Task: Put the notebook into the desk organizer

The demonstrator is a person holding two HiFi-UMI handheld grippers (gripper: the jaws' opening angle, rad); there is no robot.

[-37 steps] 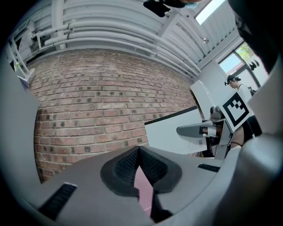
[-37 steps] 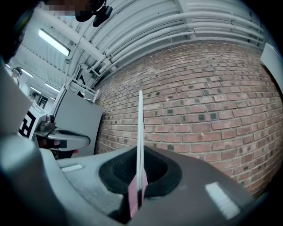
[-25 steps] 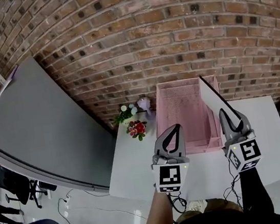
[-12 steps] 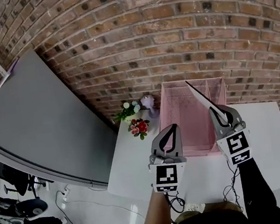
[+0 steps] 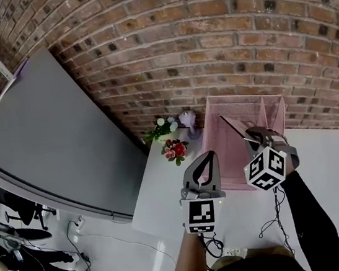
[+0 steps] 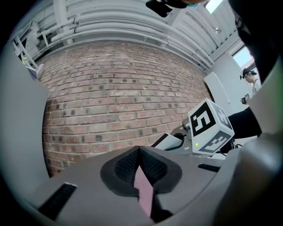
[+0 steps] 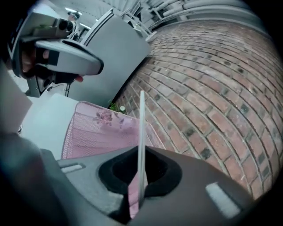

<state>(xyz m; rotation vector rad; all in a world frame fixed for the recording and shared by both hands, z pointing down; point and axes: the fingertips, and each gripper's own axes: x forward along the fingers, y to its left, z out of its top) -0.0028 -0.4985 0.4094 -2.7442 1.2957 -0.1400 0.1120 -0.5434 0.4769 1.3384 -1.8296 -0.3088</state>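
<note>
In the head view my right gripper [image 5: 253,140] is shut on a thin white notebook [image 5: 235,129], which leans up and to the left over the pink mesh desk organizer [image 5: 268,113] at the back of the white table [image 5: 323,163]. The right gripper view shows the notebook [image 7: 141,132] edge-on, pinched between the jaws, with the organizer [image 7: 95,130] below and ahead. My left gripper [image 5: 209,157] hovers just left of the organizer's front, shut and holding nothing. From the left gripper view [image 6: 139,148] I see the right gripper's marker cube [image 6: 210,128] close on the right.
A brick wall [image 5: 218,37] stands right behind the organizer. Red flowers [image 5: 174,150], white flowers [image 5: 163,127] and a small pale figure [image 5: 187,118] sit at the table's back left corner. A large grey board [image 5: 45,143] leans at the left. Cables [image 5: 236,251] hang at the table's front edge.
The right gripper has rolled and dropped toward the organizer, so the notebook went from standing above the organizer's right side to leaning left over it. The left gripper stayed shut and drifted a little.
</note>
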